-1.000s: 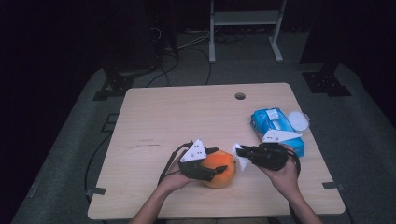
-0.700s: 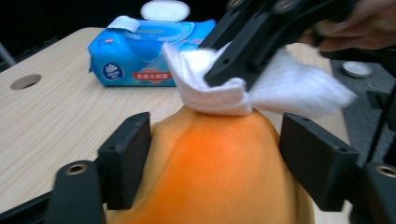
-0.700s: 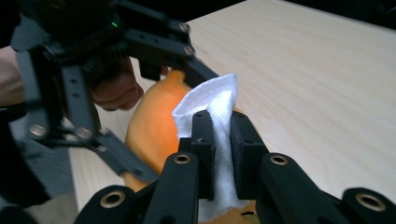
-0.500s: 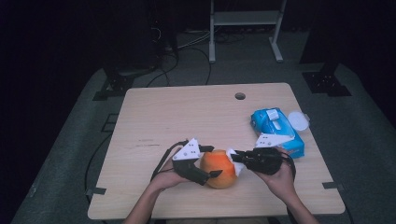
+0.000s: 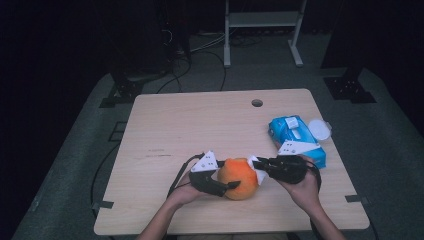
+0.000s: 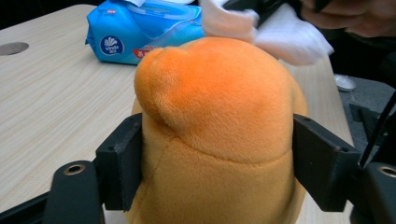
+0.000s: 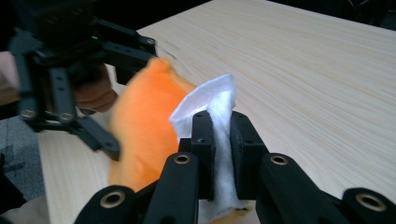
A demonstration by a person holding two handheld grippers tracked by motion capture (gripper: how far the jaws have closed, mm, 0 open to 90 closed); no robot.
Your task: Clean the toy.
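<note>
An orange plush toy (image 5: 240, 177) stands on the wooden table (image 5: 200, 125) near its front edge. My left gripper (image 5: 227, 181) comes at it from the left. Its jaws have just been closing with the toy (image 6: 219, 121) between them, and both pads press into the plush. My right gripper (image 5: 260, 165) is shut on a folded white wipe (image 7: 212, 100), which it holds against the toy's upper right side. In the right gripper view the toy (image 7: 140, 126) sits just left of the wipe, with the left gripper (image 7: 112, 107) around it.
A blue pack of wet wipes (image 5: 295, 135) lies at the right of the table, with a round white lid (image 5: 319, 129) beside it. A cable hole (image 5: 257, 103) is near the far edge. Stand legs and cables are on the floor beyond.
The left gripper's jaws widened around the toy half a second ago and have come back in on it, a little lower. The right gripper with the wipe has stayed put.
</note>
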